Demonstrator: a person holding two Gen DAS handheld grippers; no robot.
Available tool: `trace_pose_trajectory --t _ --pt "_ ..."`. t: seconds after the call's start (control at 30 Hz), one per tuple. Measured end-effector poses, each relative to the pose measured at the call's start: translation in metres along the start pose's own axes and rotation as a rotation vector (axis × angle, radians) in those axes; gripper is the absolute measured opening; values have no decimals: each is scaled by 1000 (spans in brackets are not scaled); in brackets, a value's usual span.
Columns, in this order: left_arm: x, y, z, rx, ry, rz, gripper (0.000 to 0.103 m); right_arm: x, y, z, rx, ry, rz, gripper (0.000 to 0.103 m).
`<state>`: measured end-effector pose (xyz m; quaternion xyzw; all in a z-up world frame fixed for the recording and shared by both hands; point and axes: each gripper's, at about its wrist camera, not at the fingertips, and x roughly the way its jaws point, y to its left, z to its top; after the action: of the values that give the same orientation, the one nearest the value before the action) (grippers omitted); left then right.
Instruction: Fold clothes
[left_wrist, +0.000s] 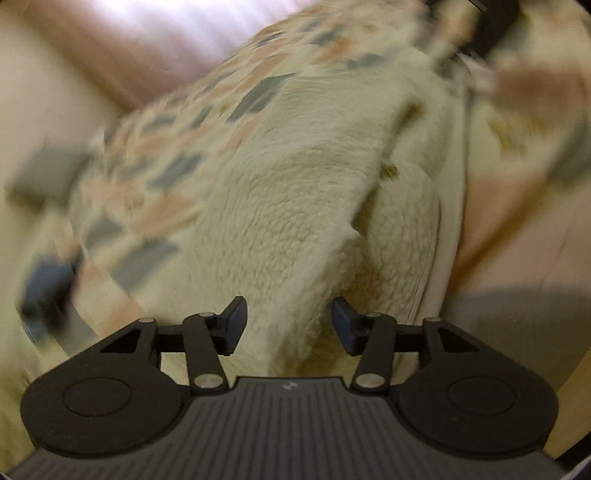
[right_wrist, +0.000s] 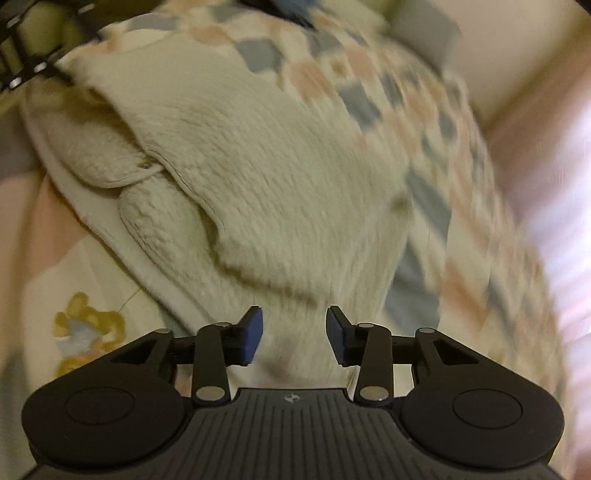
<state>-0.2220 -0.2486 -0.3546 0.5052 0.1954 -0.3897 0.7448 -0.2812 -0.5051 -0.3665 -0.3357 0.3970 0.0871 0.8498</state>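
Nearest in the left wrist view, the left gripper (left_wrist: 289, 322) has its two black fingers set a moderate way apart with a raised ridge of the cream fleece garment (left_wrist: 295, 206) bunched between them; the cloth fills the gap, but whether the pads press it I cannot tell through the blur. The right gripper (right_wrist: 293, 334) in its own view looks much the same, its blue-faced pads (right_wrist: 254, 332) standing either side of a narrowing tongue of the same cream fleece garment (right_wrist: 280, 192), again with contact uncertain. From each gripper the garment's long axis runs away toward 12 o'clock, widening as it goes. In the right wrist view a rounded flap with a corded edge (right_wrist: 110, 158) lies folded at about 10 o'clock, over a second padded lobe. In the left wrist view a fold edge crosses the fleece toward 1 o'clock, with a smooth pale band (left_wrist: 452, 206) running beside it. The garment rests on a patchwork bedspread of cream, peach and grey-blue squares (left_wrist: 159, 173), which spreads out to 10 o'clock in the left view and to 2 o'clock (right_wrist: 436, 122) in the right. At 8 o'clock in the right view the spread carries a small yellow bear print (right_wrist: 86, 332). Farthest off, much blurred, are a pale wall and pinkish streaks of light.
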Motion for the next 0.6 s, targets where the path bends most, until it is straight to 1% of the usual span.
trace_pose_trajectory --t 0.1,0.17,0.2,0.23,0.27,0.3,0.33,0.43,0.53,0.6 --pt "12 -24 -6 184 -24 55 49 18 17 -3 -217 -41 -48 40" --pt "16 -34 -9 258 -43 92 50 33 26 -9 -366 -60 -92 41" --pt "19 -39 -10 289 -51 111 48 42 29 -13 -433 -64 -107 41" --pt "22 -43 -11 312 -56 126 42 49 31 -17 -497 -71 -119 41" --pt "24 -47 -11 337 -55 139 38 55 33 -21 -558 -80 -128 36" --pt "27 -51 -11 366 -53 147 23 58 32 -23 -585 -87 -124 10" --pt "28 -54 -13 387 -52 151 12 60 29 -23 -592 -92 -112 6" --pt "27 -62 -16 435 -56 164 11 49 16 -21 -538 -112 -80 6" --pt "22 -70 -19 500 -39 170 11 28 17 -22 -546 -119 -53 6" --pt "15 -72 -18 489 -22 143 11 25 23 -26 -550 -110 -46 6"
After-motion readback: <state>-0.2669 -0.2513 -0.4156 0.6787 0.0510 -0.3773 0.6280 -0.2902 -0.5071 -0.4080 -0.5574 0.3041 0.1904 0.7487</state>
